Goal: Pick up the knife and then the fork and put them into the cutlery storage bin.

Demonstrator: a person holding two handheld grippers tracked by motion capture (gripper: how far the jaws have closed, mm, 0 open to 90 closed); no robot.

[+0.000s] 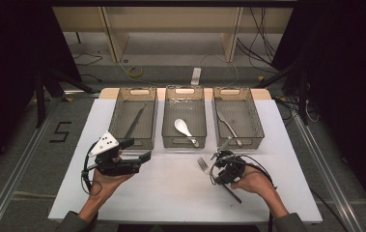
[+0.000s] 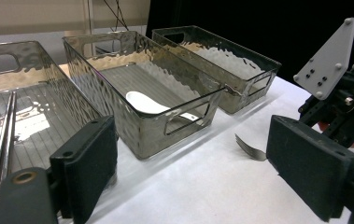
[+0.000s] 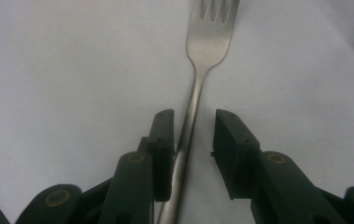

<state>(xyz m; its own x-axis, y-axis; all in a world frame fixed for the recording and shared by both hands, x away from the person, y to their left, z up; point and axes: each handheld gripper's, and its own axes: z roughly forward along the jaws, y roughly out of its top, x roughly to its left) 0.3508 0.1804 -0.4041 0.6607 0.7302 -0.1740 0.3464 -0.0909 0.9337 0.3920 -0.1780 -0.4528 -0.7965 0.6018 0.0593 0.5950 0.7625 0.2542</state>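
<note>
Lying between the right claw's [image 3: 191, 140] jaws: the fork [image 3: 198, 84].

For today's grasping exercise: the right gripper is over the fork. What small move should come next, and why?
Probably close the right gripper onto the fork: its handle lies between the jaws, near one pad, a gap at the other, so it is not yet gripped.

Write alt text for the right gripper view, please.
A metal fork lies on a white table, its handle running between the two black jaws of the right gripper. One jaw is at the handle; a gap remains beside the other.
</note>
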